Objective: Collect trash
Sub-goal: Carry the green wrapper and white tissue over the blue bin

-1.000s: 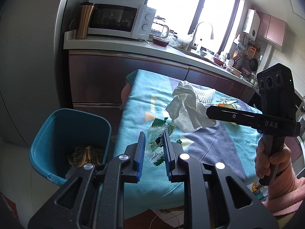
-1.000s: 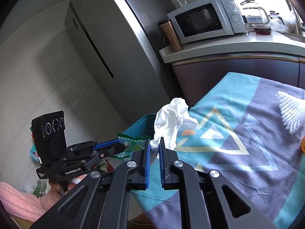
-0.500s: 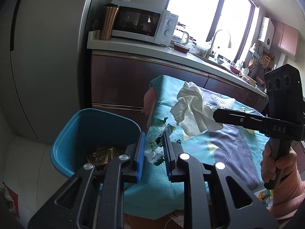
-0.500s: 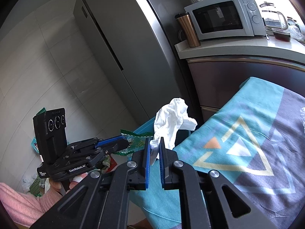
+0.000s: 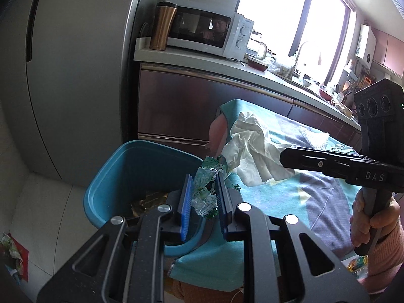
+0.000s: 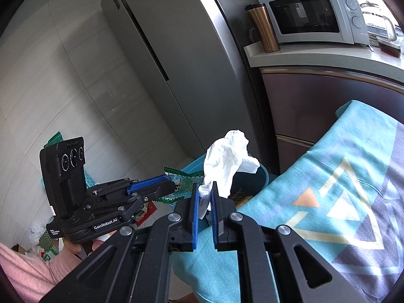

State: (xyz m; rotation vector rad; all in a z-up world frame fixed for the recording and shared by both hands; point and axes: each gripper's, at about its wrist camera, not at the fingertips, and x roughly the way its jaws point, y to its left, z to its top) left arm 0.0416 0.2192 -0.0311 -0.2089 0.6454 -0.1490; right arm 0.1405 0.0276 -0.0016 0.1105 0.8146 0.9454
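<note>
The left gripper [image 5: 202,197] is pinching a crinkly green-and-white plastic snack wrapper [image 5: 208,184] between its blue pads, and the wrapper is hanging just at the three o'clock rim of the teal plastic waste bin [image 5: 113,176]. The right gripper [image 6: 203,202] is clamped on a crumpled white paper tissue [image 6: 227,164], gripping a lower corner while the rest is billowing up loose above the jaws; from its own camera the tissue is sitting at twelve o'clock, with the bin's rim [image 6: 262,174] just behind it.

Both pieces look almost weightless. The wrapper is thin, slick film, likely to slide out of a loose pinch, so taking it across the middle, as here, seems wise. The tissue is soft and tears easily; a bunched fold is giving the pads more to bite than a single layer would.

The turquoise patterned cloth [image 6: 341,176] over the table lies at three o'clock of the bin.
</note>
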